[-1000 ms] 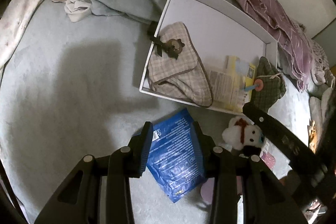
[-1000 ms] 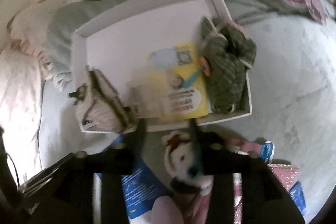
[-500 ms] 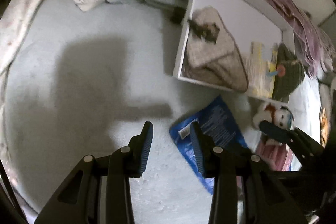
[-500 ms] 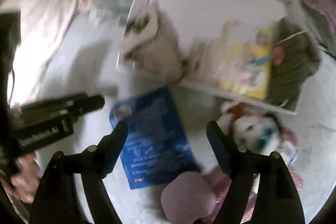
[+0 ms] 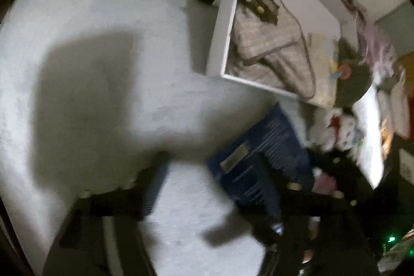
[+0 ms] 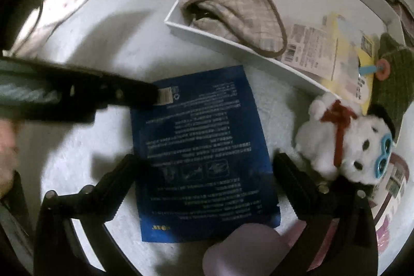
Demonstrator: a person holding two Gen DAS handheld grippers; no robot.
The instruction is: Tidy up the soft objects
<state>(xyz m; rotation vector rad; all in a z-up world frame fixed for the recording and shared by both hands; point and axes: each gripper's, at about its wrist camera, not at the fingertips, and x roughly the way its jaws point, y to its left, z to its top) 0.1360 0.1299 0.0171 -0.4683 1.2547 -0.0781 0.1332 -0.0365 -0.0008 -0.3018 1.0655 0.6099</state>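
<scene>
With both jaws opening and nothing pinched, this looks like the pickup approach on the flat blue printed plastic pouch (image 6: 204, 154), lying on the pale fuzzy bedspread (image 6: 85, 151) just outside the white shallow tray (image 6: 248, 48). Right gripper (image 6: 204, 172) straddles it; left gripper (image 5: 209, 185) sits at its corner. Next: descend, close on an edge.

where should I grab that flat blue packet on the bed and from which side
Probably by its long side edges, from above. The blue packet lies flat on the bedding, and the opening right gripper straddles its width without touching it. Avoid the near corner under the pink object.
</scene>
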